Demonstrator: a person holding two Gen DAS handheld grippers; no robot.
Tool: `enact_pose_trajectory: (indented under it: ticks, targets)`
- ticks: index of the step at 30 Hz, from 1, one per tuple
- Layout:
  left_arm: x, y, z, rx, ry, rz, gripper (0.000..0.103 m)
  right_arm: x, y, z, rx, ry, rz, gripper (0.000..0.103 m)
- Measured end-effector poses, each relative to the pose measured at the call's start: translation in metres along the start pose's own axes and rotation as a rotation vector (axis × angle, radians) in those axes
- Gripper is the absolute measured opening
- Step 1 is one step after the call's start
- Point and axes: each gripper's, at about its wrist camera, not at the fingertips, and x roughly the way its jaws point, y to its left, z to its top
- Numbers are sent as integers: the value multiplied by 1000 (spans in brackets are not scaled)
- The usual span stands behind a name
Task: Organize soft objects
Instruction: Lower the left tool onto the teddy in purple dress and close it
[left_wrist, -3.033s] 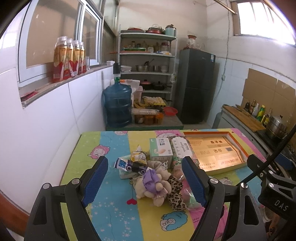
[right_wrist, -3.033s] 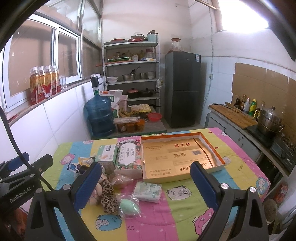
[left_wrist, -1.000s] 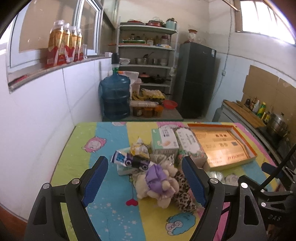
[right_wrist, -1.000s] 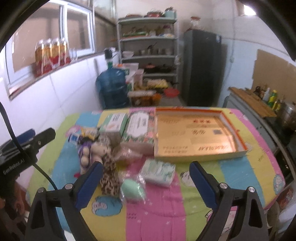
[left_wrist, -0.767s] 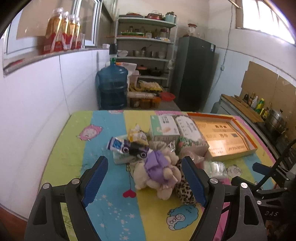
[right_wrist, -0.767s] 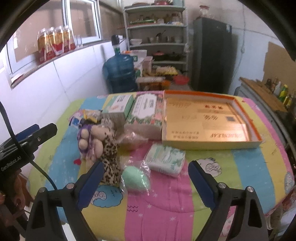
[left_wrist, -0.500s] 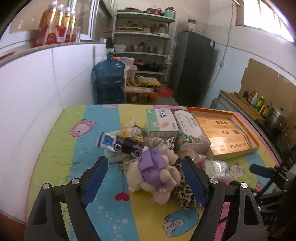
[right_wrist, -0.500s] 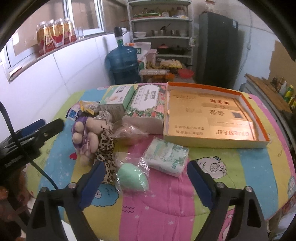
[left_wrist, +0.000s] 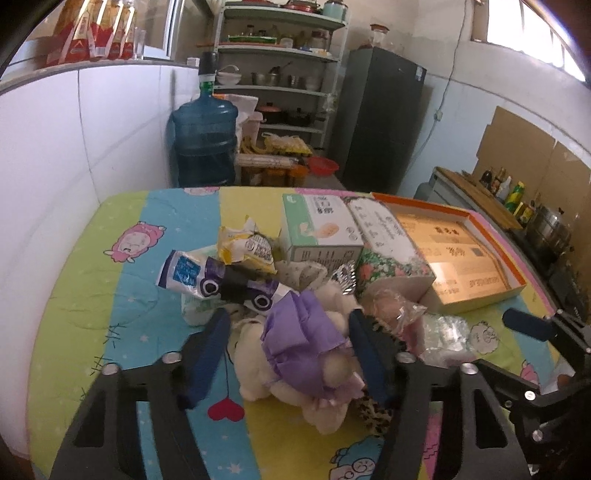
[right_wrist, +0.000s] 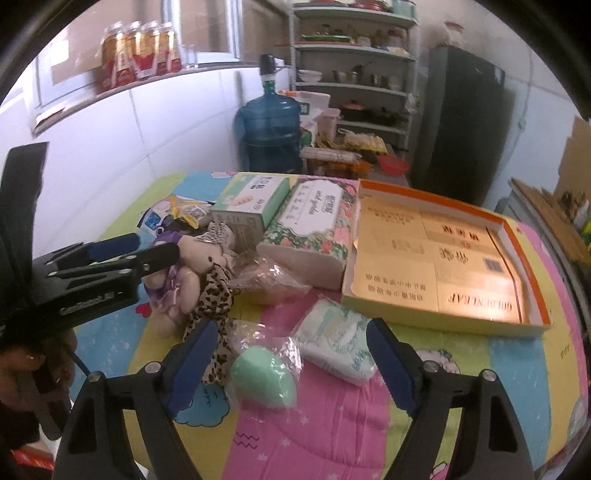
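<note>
While both tools hang over the cartoon-print tablecloth, the scene reads from left to right as follows.

Left gripper: its jaws are closing with the plush bear between them; the blue pads flank the bear's body, and no firm press on it shows, so nothing is gripped.
Plush bear: cream, in a purple dress, lying on its side at the near left of the pile, touching the leopard-print toy.
Snack wrappers: a blue-and-purple pouch and a yellow packet lie just behind the bear.
Leopard-print toy: pressed against the bear's right flank, its lower end just beside the right tool's left pad.
Green tissue box: behind the pile, touching the floral pack.
Floral tissue pack: between the green box and the tray.
Pink item in clear bag: in front of the floral pack.
Right gripper: its jaws are closing but stand wide; the green sponge and the tissue packet lie between them, and neither pad touches either.
Green sponge: in a clear bag, nearest the camera.
Tissue packet: pale green, just beside the sponge, near the tray's front wall.
Orange-rimmed tray: at the right, holding nothing.
</note>
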Motion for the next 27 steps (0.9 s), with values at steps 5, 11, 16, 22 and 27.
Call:
enact_pose_trajectory:
  ticks: [5,11,16,22,27]
  targets:
    - [3,3,-1,-9,1,-26,51,7,2,4,5,1,47,83]
    - [-6,3,-1,7,-37,-37,21,21,7,17,36,37,139,70]
    - [-15,14,0,-25,-52,-41,13,30,13,28,58,61,199,65]
    - [-25,28,-4,-46,-71,-35,11,32,26,49,25,19,231,64]
    - [-40,37,-4,-53,-107,-24,10,34,37,67,-3,-12,270,64]
